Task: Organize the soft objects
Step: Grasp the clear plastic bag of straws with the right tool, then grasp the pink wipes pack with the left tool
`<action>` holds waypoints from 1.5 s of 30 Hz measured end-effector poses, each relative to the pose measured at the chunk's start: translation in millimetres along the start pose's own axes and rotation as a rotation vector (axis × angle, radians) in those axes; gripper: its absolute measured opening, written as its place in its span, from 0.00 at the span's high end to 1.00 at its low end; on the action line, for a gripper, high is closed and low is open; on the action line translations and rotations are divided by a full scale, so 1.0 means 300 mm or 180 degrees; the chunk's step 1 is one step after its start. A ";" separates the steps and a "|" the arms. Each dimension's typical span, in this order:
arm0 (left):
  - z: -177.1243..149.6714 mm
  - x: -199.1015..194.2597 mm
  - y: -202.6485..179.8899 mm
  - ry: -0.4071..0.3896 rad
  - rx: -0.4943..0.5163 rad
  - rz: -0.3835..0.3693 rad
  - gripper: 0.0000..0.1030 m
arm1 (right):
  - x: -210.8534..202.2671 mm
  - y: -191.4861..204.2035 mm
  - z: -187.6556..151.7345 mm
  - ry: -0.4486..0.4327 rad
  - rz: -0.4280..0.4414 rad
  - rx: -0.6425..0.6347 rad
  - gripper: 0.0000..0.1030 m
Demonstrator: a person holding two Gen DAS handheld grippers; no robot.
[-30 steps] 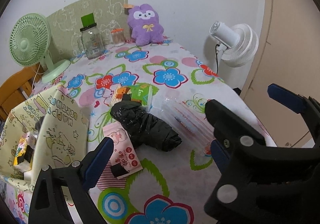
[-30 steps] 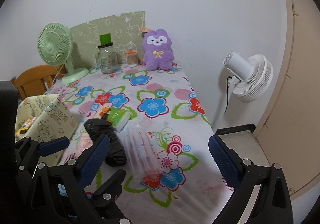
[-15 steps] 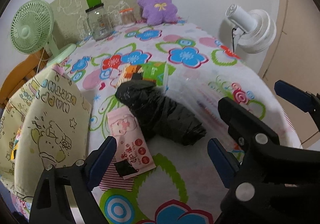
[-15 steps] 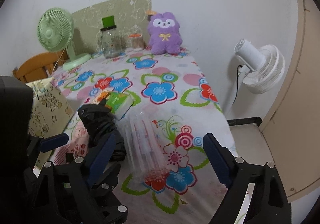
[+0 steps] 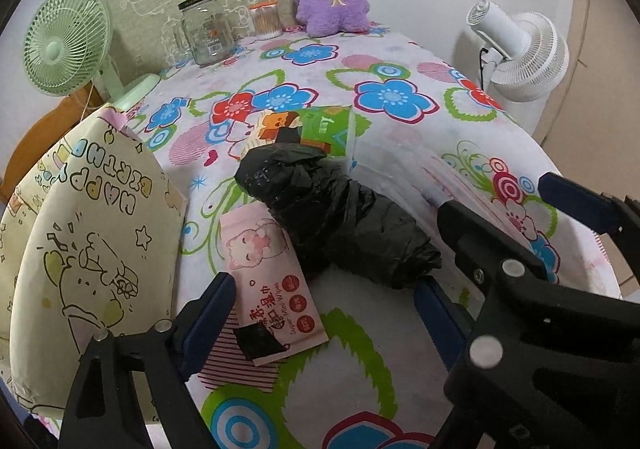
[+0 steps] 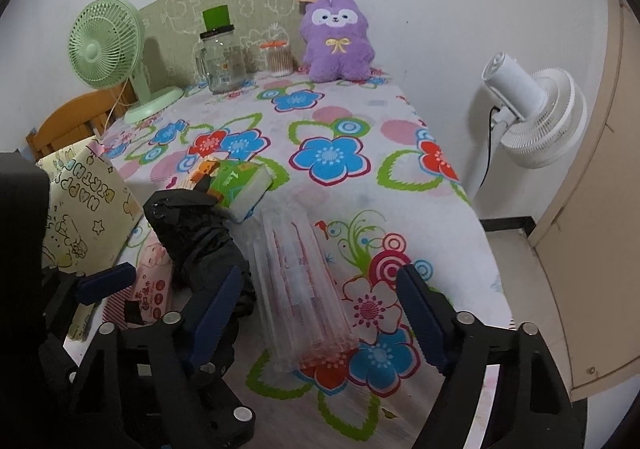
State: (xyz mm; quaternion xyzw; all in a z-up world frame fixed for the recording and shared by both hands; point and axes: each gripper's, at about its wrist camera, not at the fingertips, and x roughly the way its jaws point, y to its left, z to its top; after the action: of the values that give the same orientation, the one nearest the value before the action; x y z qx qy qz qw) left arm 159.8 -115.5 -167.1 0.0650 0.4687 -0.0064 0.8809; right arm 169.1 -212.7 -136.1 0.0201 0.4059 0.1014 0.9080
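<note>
My left gripper (image 5: 320, 309) hangs over the near edge of the flowered tablecloth (image 5: 400, 61) with its jaws spread and nothing pressed between them; the pink wet-wipes pack (image 5: 272, 281) lies flat just inside its left finger, and the near end of the black plastic bundle (image 5: 340, 217) sits between the two fingers without touching either pad. My right gripper (image 6: 320, 305) is also apart, its jaws having just been narrowing, with the clear sleeve of red-printed straws (image 6: 304, 289) lying between them untouched.

The left wrist view shows the wipes pack whole, its black flap at the near end, and the green tissue pack (image 5: 316, 129) resting against the far end of the bundle toward the middle of the cloth. From the right wrist the wipes are half hidden behind my left gripper's finger, yet that view alone lays out the straws' full length, running from beside the tissue pack toward the near edge.

Both views show the yellow birthday bag (image 5: 92, 249) standing at the left edge, and the purple plush (image 6: 338, 41) upright at the far edge against the wall, beside a glass jar (image 6: 220, 61) and a green fan (image 6: 108, 49). A white fan (image 6: 536, 117) stands off the right edge.
</note>
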 end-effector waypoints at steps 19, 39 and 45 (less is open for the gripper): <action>-0.002 -0.006 0.021 -0.0005 -0.0044 -0.0044 0.19 | 0.051 0.006 -0.001 0.0266 0.0096 0.0071 0.77; -0.015 -0.037 0.085 -0.0055 -0.0203 -0.0049 0.69 | -0.015 0.069 0.016 0.0134 0.0129 0.0038 0.78; -0.025 -0.063 0.092 -0.0091 -0.0199 -0.0103 0.81 | -0.046 0.088 0.009 0.0098 0.0122 0.0030 0.78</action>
State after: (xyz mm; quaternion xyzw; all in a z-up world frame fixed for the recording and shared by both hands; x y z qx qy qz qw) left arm 144.9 -88.1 -152.7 0.0297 0.4570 -0.0068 0.8889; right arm 157.8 -189.5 -121.0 0.0306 0.4199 0.1172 0.8994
